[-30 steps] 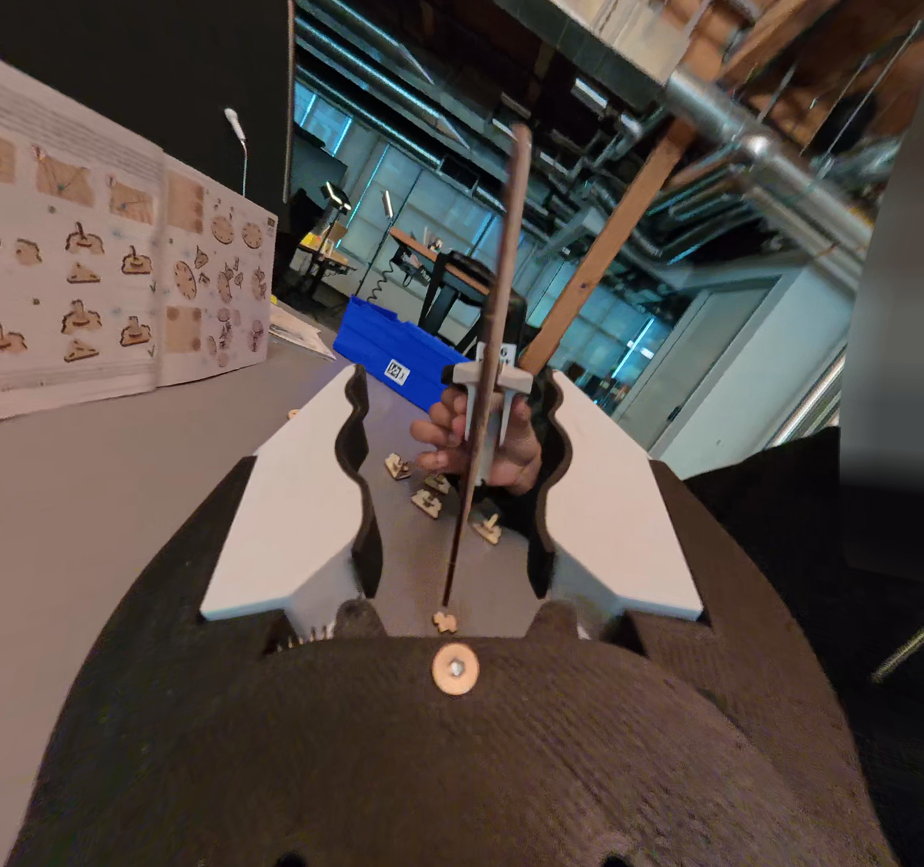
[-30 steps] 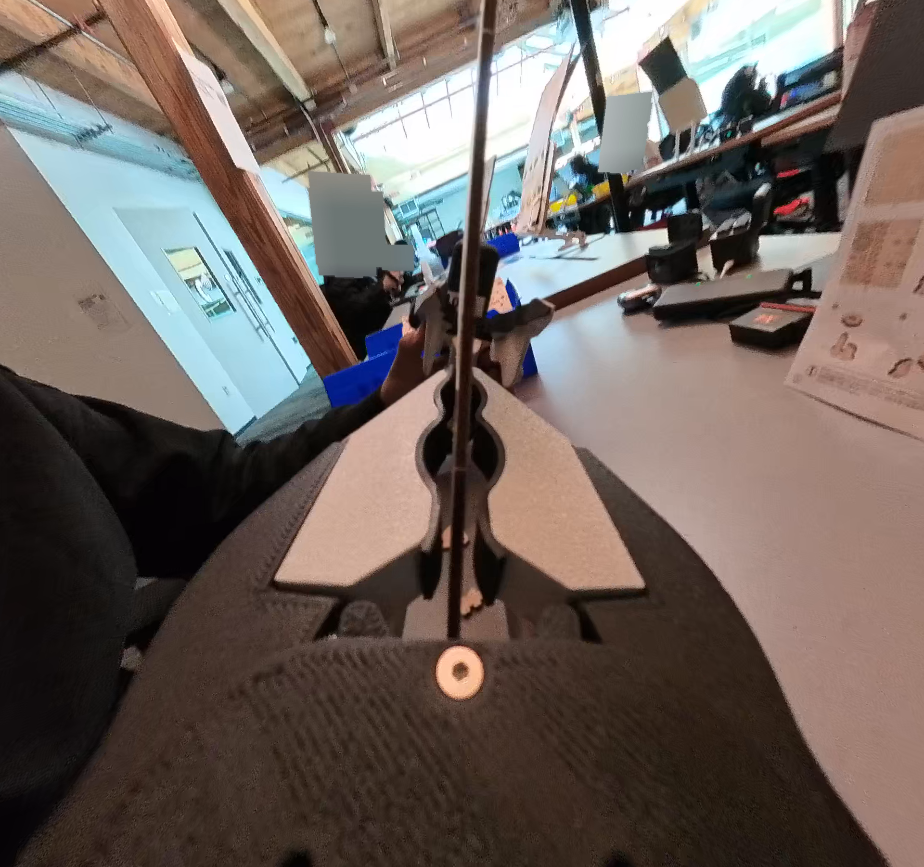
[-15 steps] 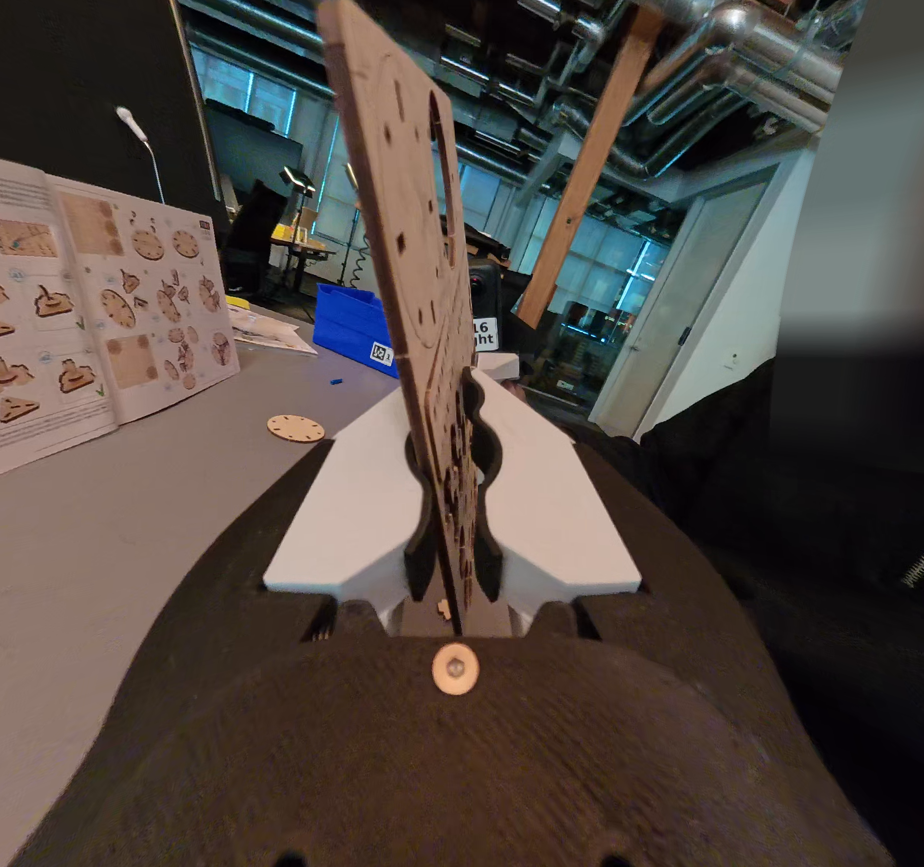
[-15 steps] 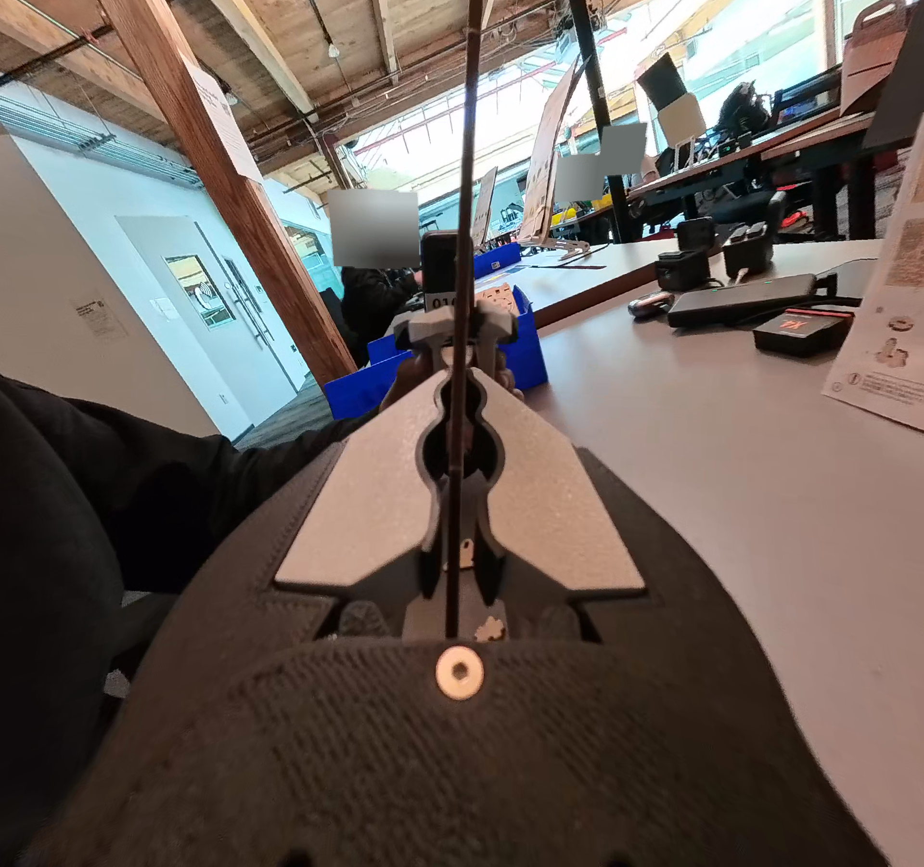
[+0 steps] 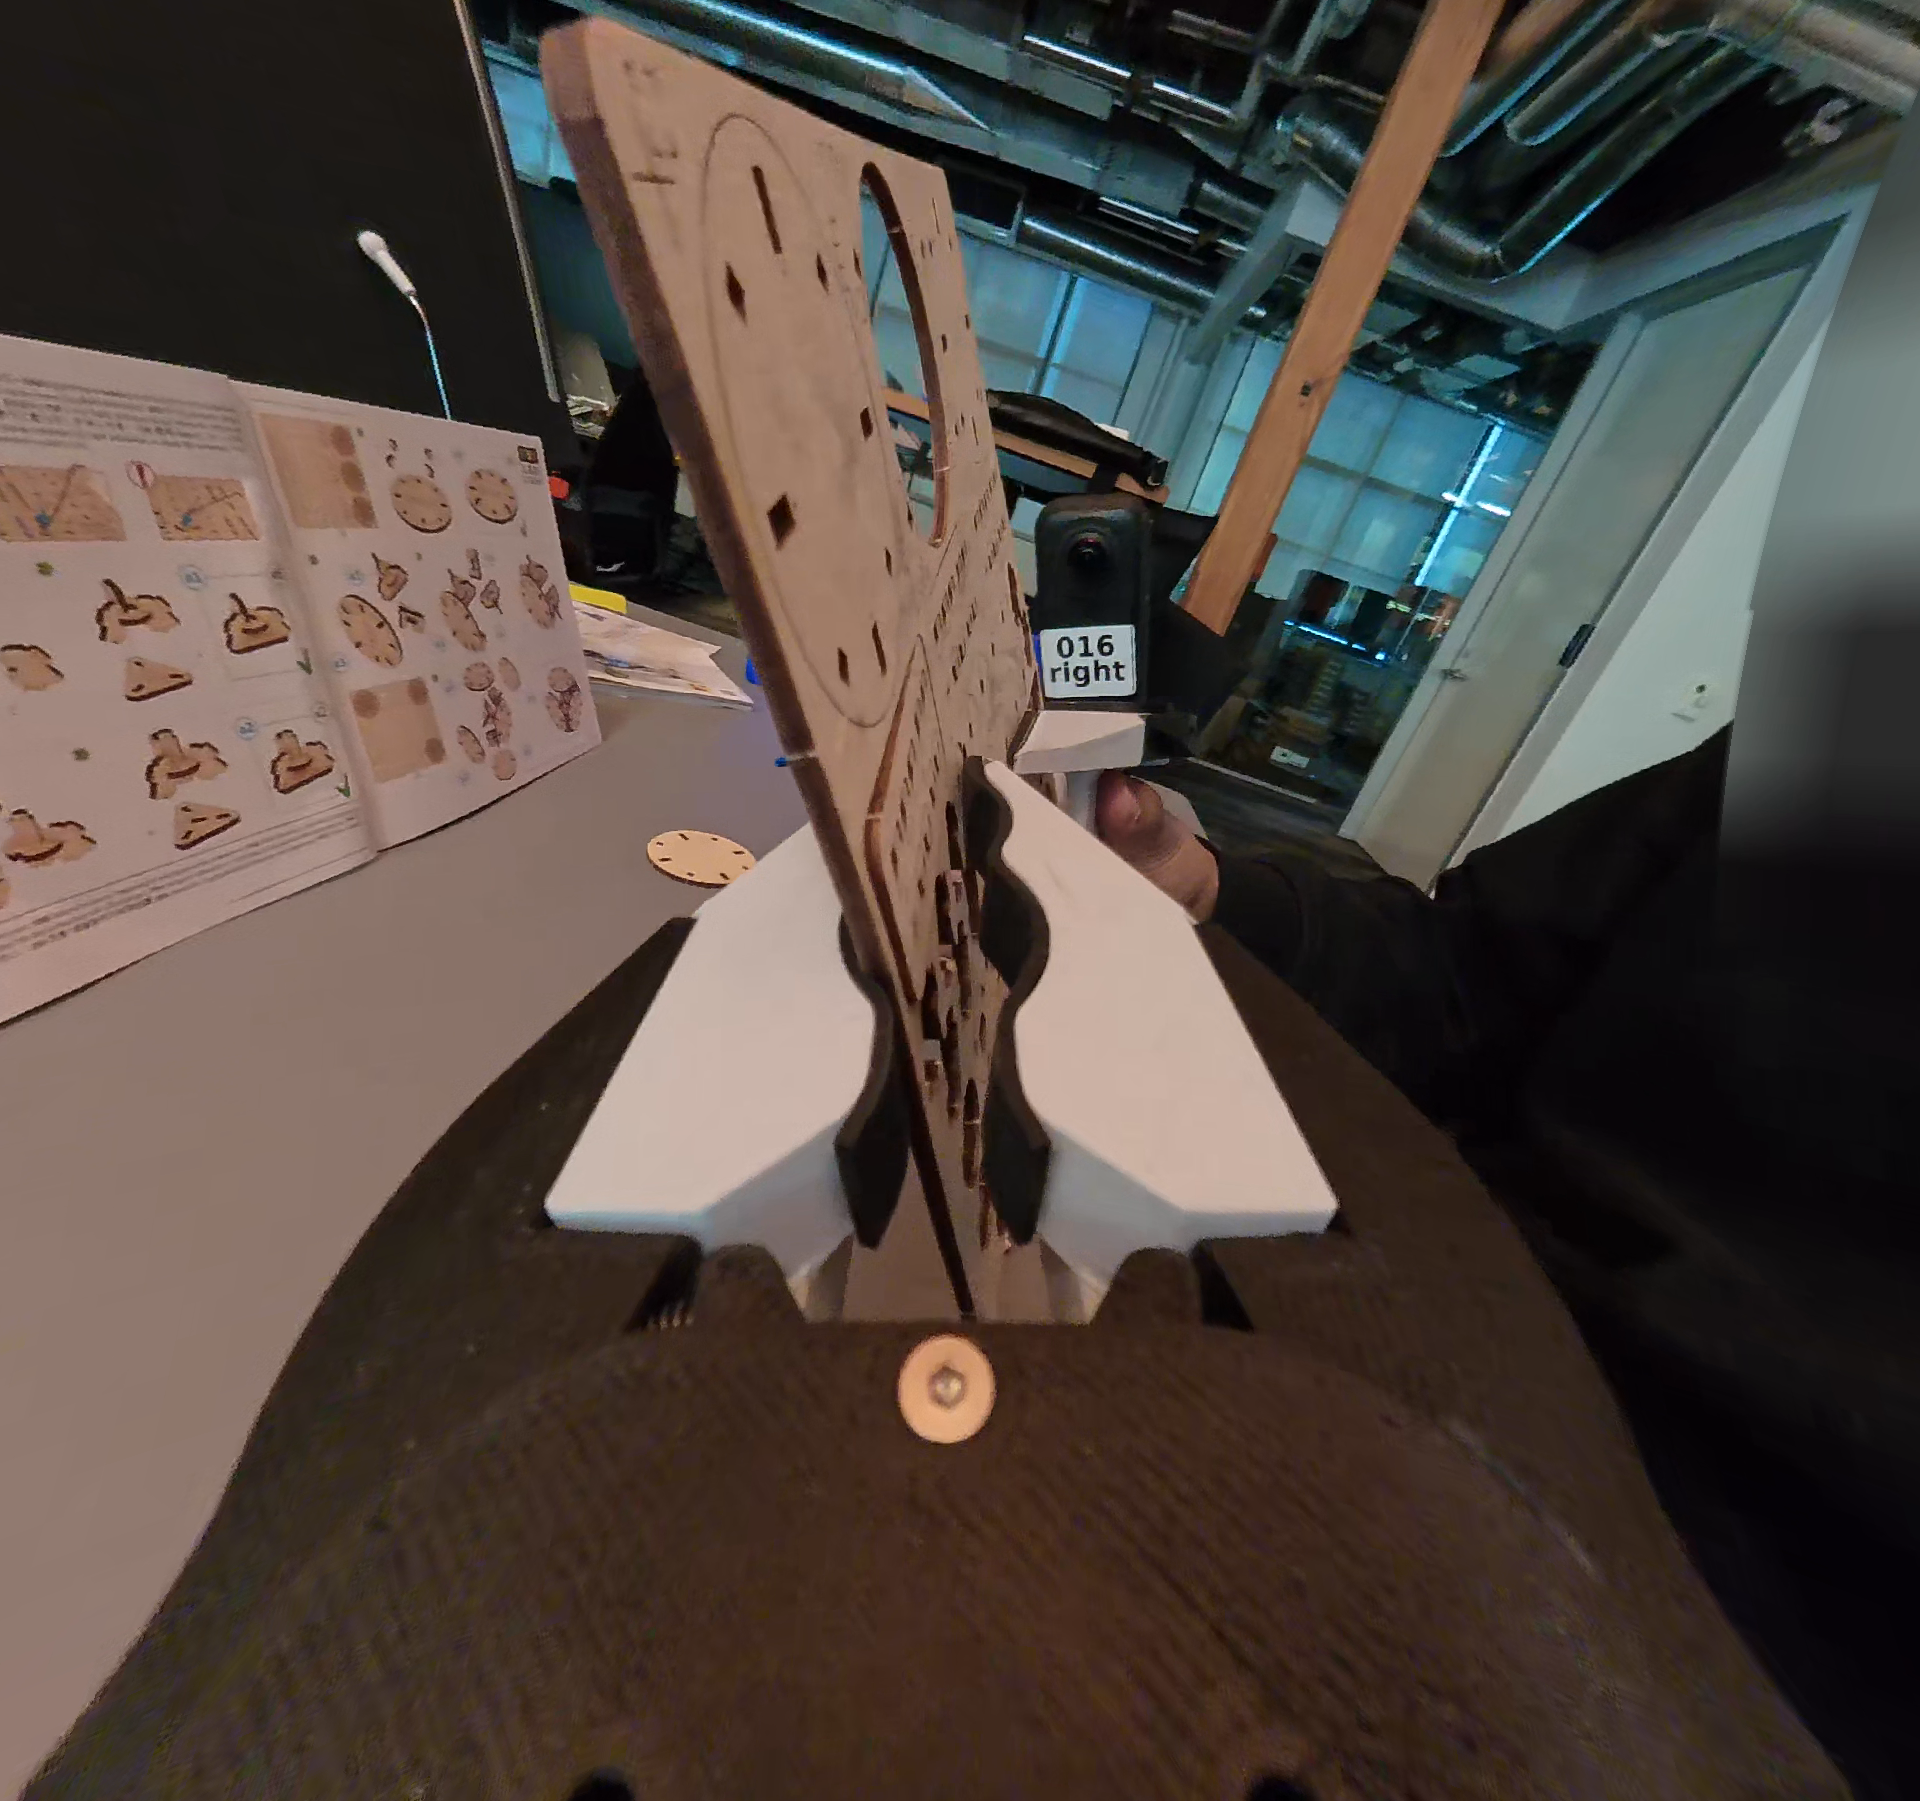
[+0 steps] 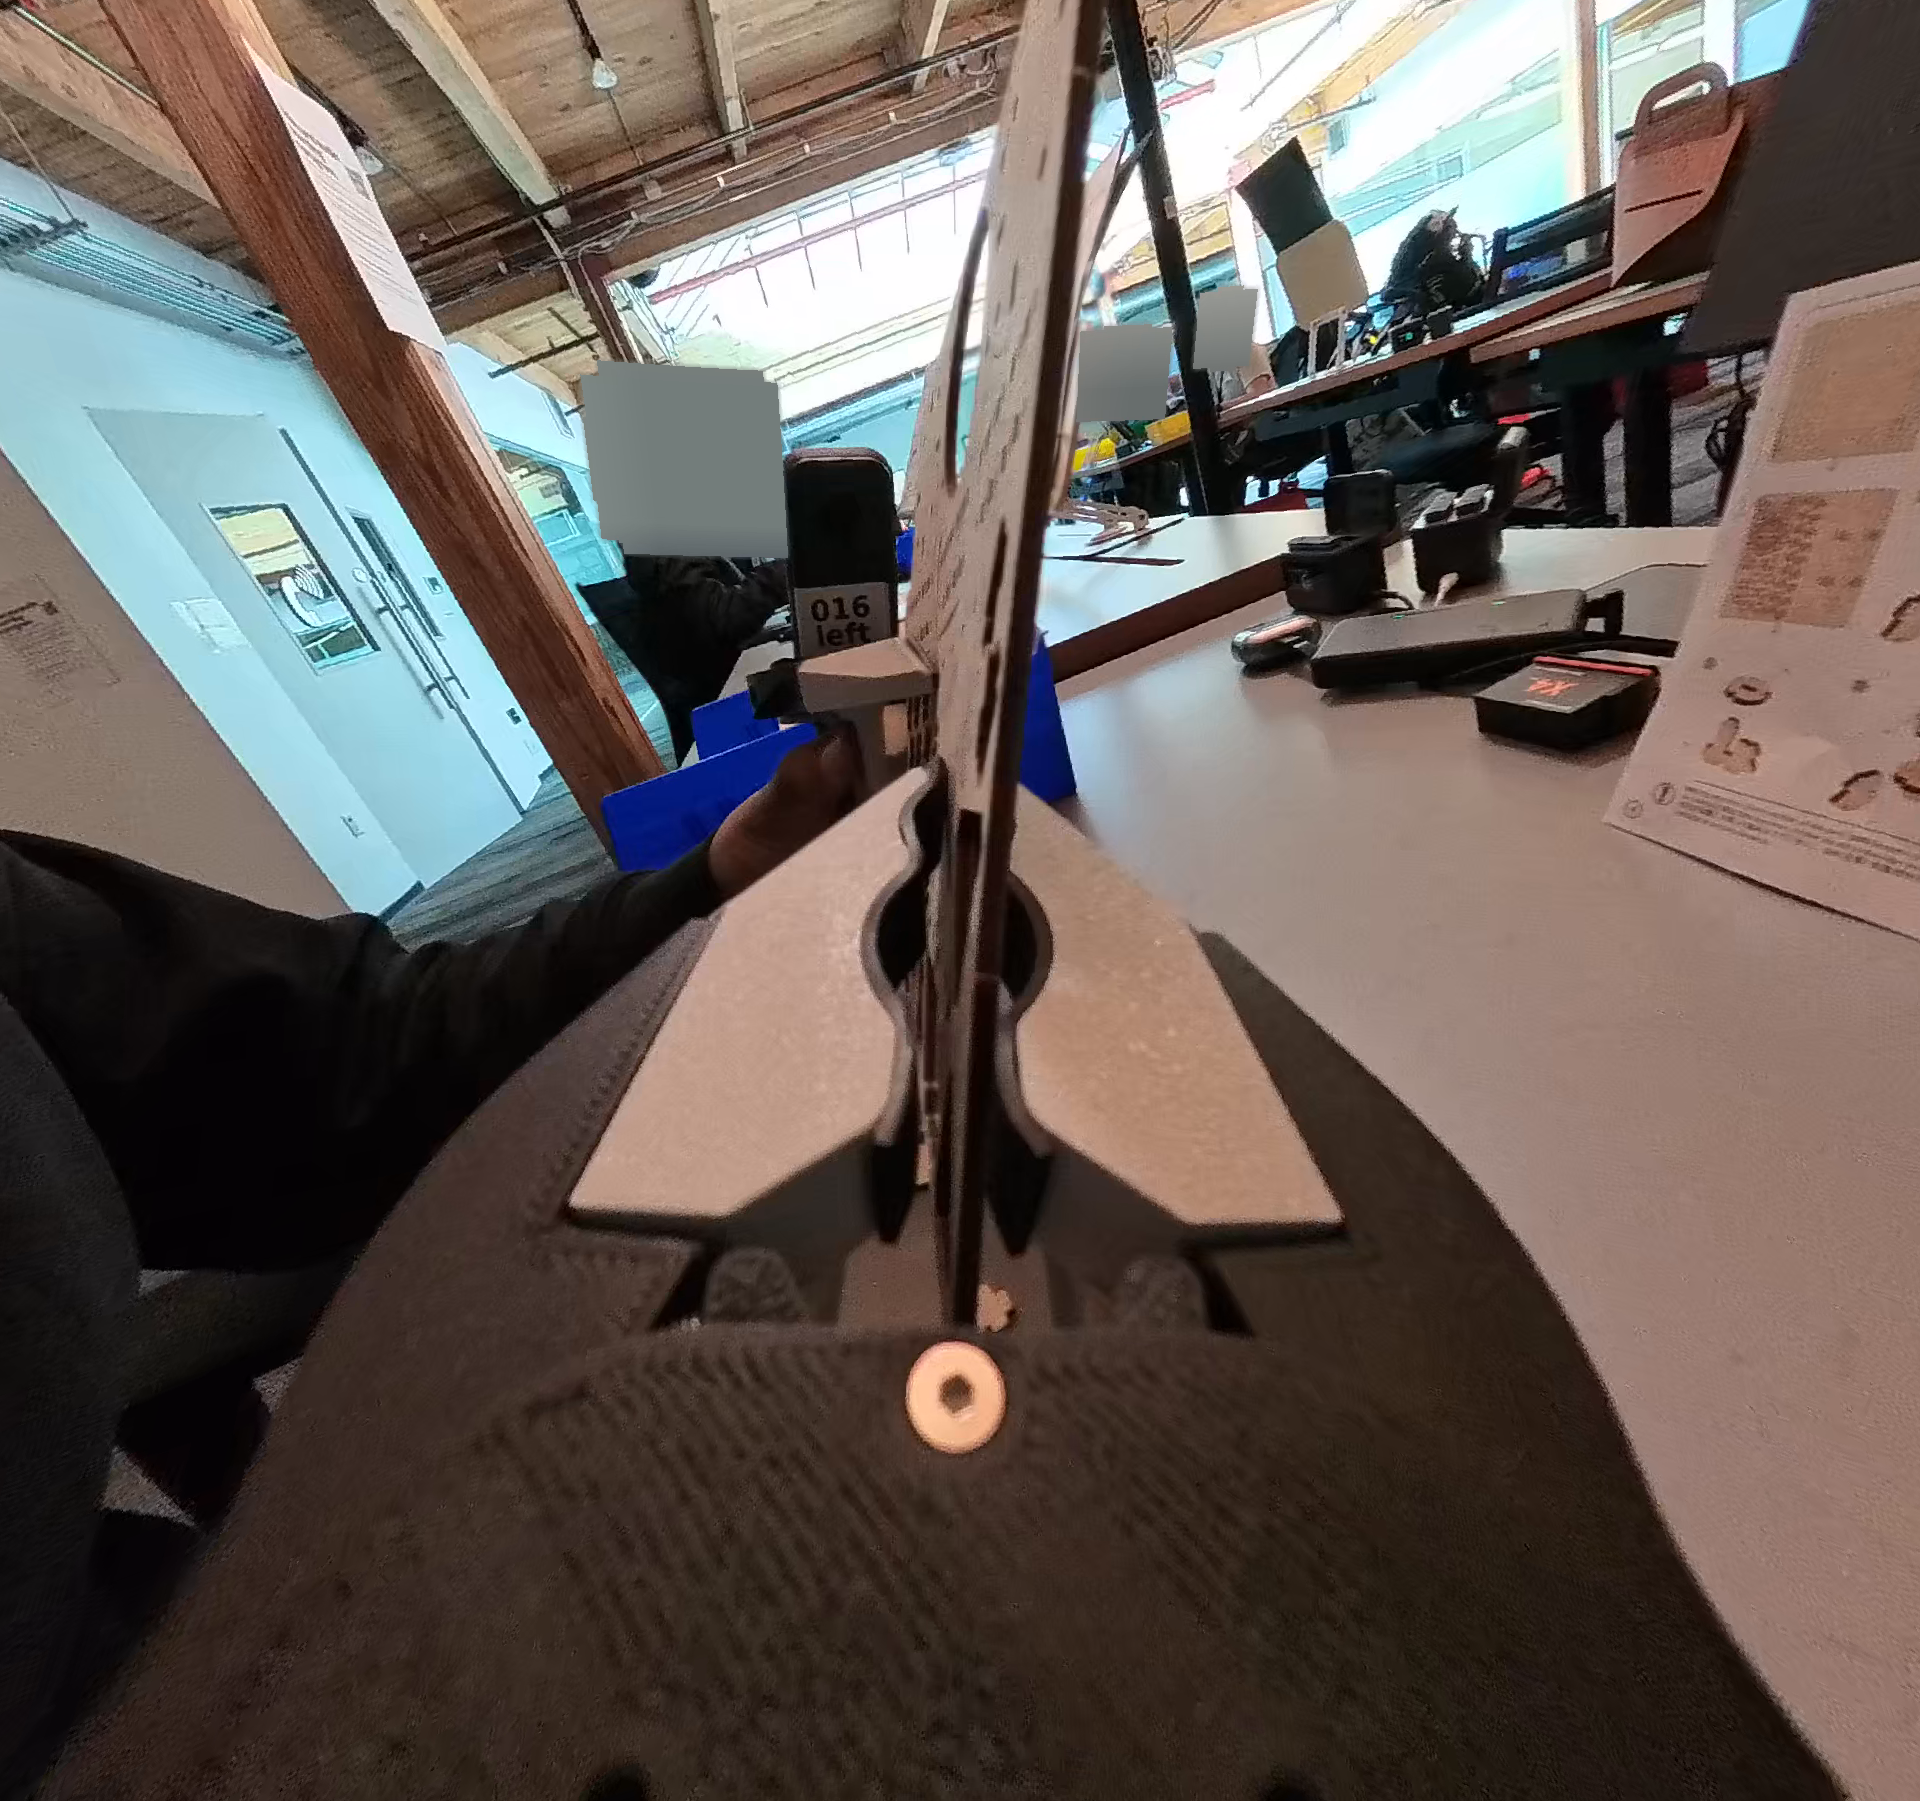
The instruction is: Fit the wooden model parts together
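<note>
A thin laser-cut wooden sheet [image 5: 790, 463] with a round outline, slots and one oval hole stands upright above the grey table [image 5: 312, 1024]. My left gripper [image 5: 925, 816] is shut on one edge of it. My right gripper [image 6: 961, 816] is shut on the opposite edge of the same sheet [image 6: 1023, 401]. The two grippers face each other across the sheet. The right gripper and the hand holding it show behind the sheet in the left wrist view [image 5: 1091, 743]. The left gripper shows in the right wrist view [image 6: 862, 681].
An open instruction booklet [image 5: 260, 629] stands at the left, with a small round wooden disc [image 5: 700, 858] on the table in front of it. A blue bin [image 6: 727, 775], black devices [image 6: 1455, 629], a small black box [image 6: 1564, 702] and a booklet page [image 6: 1808, 629] lie on the table. My right fingertips sit around 4 cm from my left ones.
My left gripper was open around the sheet's edge a second ago and has closed on it. The sheet has turned, so its face now shows in the left wrist view. The right gripper kept its hold.
</note>
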`<state>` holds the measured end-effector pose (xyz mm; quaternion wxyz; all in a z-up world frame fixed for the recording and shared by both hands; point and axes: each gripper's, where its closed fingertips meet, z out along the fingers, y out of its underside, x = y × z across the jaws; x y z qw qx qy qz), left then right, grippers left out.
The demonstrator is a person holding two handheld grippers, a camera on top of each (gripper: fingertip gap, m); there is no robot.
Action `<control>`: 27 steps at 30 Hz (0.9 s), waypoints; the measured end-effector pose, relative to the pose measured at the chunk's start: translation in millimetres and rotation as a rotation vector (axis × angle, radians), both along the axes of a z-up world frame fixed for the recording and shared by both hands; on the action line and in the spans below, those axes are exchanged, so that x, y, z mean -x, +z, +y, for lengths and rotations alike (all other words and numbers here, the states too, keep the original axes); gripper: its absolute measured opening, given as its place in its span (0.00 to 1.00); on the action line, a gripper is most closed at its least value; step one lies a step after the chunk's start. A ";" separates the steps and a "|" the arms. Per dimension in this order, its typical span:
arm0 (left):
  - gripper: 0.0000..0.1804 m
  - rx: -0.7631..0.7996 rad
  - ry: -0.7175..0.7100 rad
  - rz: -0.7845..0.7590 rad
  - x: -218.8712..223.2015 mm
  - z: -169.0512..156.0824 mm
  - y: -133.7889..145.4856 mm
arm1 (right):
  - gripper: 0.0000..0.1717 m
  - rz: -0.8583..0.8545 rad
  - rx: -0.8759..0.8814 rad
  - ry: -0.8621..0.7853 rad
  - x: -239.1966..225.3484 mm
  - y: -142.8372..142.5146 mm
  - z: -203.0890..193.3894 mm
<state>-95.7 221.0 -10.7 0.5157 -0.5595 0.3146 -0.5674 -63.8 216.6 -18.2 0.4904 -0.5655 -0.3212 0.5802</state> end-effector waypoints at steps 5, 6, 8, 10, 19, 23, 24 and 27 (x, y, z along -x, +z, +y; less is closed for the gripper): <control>0.02 0.036 0.021 0.005 0.1 3.1 -2.8 | 0.01 -0.011 -0.004 -0.015 -0.5 -1.7 1.9; 0.02 0.040 0.029 0.010 0.3 4.0 -3.5 | 0.01 -0.011 0.000 -0.016 -0.4 -2.1 2.2; 0.02 0.038 0.032 0.013 -0.1 3.9 -2.9 | 0.02 -0.012 0.010 -0.019 -0.1 -3.2 3.7; 0.02 0.048 0.045 0.026 0.1 5.3 -4.3 | 0.02 -0.004 0.018 -0.014 -0.5 -3.0 4.0; 0.07 0.031 0.009 0.008 2.4 4.6 -3.6 | 0.01 0.001 -0.004 -0.004 0.7 -1.0 1.5; 0.09 0.059 0.024 -0.003 1.6 9.0 -6.1 | 0.00 0.027 0.017 0.010 0.7 0.1 1.2; 0.09 0.052 0.035 0.010 0.6 9.6 -6.6 | 0.00 0.042 0.022 0.007 -1.0 1.7 2.3; 0.09 0.041 0.057 0.025 0.1 9.6 -6.4 | 0.00 0.036 0.007 -0.005 -4.1 3.0 3.7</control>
